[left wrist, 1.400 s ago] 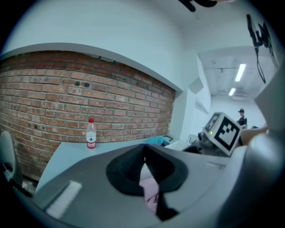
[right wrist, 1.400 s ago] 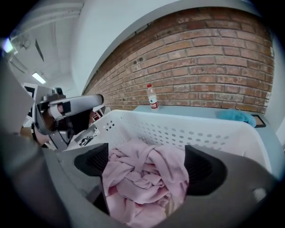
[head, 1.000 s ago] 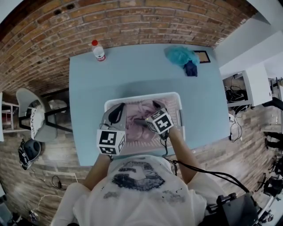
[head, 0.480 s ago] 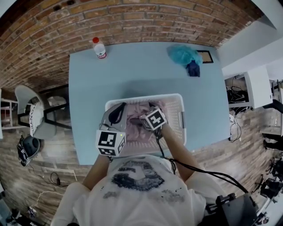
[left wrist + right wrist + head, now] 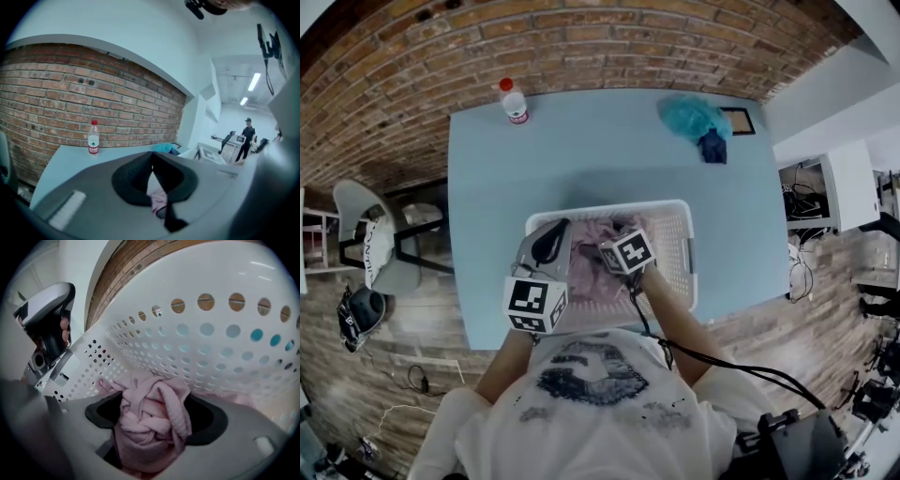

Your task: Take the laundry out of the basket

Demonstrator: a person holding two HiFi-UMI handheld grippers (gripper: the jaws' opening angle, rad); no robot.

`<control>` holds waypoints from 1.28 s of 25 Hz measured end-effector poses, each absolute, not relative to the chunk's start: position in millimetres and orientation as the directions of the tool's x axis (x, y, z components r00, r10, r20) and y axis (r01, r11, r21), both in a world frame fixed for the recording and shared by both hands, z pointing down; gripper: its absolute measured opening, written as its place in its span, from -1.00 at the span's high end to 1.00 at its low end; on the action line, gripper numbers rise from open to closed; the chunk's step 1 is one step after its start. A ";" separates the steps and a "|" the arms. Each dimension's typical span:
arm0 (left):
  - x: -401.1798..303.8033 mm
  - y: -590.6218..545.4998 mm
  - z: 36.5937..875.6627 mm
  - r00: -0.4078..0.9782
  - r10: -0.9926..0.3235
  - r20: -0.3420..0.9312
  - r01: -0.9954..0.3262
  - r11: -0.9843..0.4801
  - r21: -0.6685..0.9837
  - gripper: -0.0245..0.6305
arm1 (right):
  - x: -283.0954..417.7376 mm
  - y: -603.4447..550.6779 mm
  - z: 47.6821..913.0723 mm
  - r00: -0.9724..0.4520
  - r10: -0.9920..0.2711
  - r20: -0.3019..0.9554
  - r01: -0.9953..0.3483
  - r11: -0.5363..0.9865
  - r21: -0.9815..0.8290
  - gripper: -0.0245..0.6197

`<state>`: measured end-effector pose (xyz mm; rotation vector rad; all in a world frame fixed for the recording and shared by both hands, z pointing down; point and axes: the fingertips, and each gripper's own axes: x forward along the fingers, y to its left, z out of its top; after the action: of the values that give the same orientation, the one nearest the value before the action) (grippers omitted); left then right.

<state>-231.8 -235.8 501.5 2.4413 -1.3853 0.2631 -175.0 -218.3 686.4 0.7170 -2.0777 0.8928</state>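
Observation:
A white perforated laundry basket [image 5: 677, 221] stands on the near part of the light blue table [image 5: 600, 159], with pink laundry [image 5: 589, 277] inside. My right gripper [image 5: 602, 253] is down in the basket. Its jaws are closing, and a bunched pink garment [image 5: 151, 411] fills the gap between its pads [image 5: 206, 420]. The basket wall [image 5: 211, 357] rises just behind it. My left gripper [image 5: 550, 236] hovers over the basket's left edge with its fingertips together and nothing in them. A strip of pink cloth [image 5: 157, 202] shows below through the slit in the left gripper view.
A water bottle [image 5: 513, 103] stands at the table's far left corner. A teal cloth [image 5: 690, 116], a dark blue item [image 5: 710, 146] and a small frame [image 5: 737, 120] lie at the far right. A chair [image 5: 370, 246] is left of the table. A person [image 5: 246, 137] stands far off.
The right gripper has shifted a little left and farther into the basket, and its jaws have drawn in around the pink garment. The left gripper has stayed put.

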 end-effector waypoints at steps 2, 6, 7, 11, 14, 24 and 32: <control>-232.1 -235.5 501.5 0.512 -0.799 0.315 -0.859 -0.476 0.187 0.96 | -176.1 -218.0 683.4 -0.565 -0.199 0.801 -0.713 0.606 -0.353 -0.17; -234.3 -234.6 501.6 0.506 -0.801 0.319 -0.862 -0.470 0.187 0.96 | -183.2 -216.8 671.7 -0.573 -0.219 0.790 -0.696 0.639 -0.327 0.17; -235.1 -234.5 501.6 0.505 -0.802 0.320 -0.863 -0.468 0.188 0.96 | -185.2 -216.4 670.3 -0.575 -0.224 0.787 -0.691 0.649 -0.320 0.21; -237.0 -233.6 500.7 0.502 -0.803 0.322 -0.865 -0.464 0.192 0.96 | -186.7 -214.7 669.8 -0.560 -0.249 0.791 -0.688 0.671 -0.276 0.45; -237.3 -232.2 498.3 0.504 -0.804 0.316 -0.864 -0.467 0.188 0.96 | -186.0 -214.9 664.8 -0.547 -0.285 0.787 -0.695 0.679 -0.237 0.51; -237.6 -225.7 489.1 0.514 -0.804 0.300 -0.858 -0.486 0.167 0.96 | -167.9 -210.3 637.2 -0.563 -0.407 0.719 -0.734 0.647 -0.207 0.61; -234.9 -213.3 480.0 0.527 -0.802 0.282 -0.849 -0.507 0.147 0.96 | -150.6 -203.7 604.9 -0.552 -0.530 0.644 -0.781 0.600 -0.175 0.63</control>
<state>-234.9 -213.3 480.0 2.5031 -1.3854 0.2577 -150.6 -203.7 604.9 1.0350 -2.2870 0.6110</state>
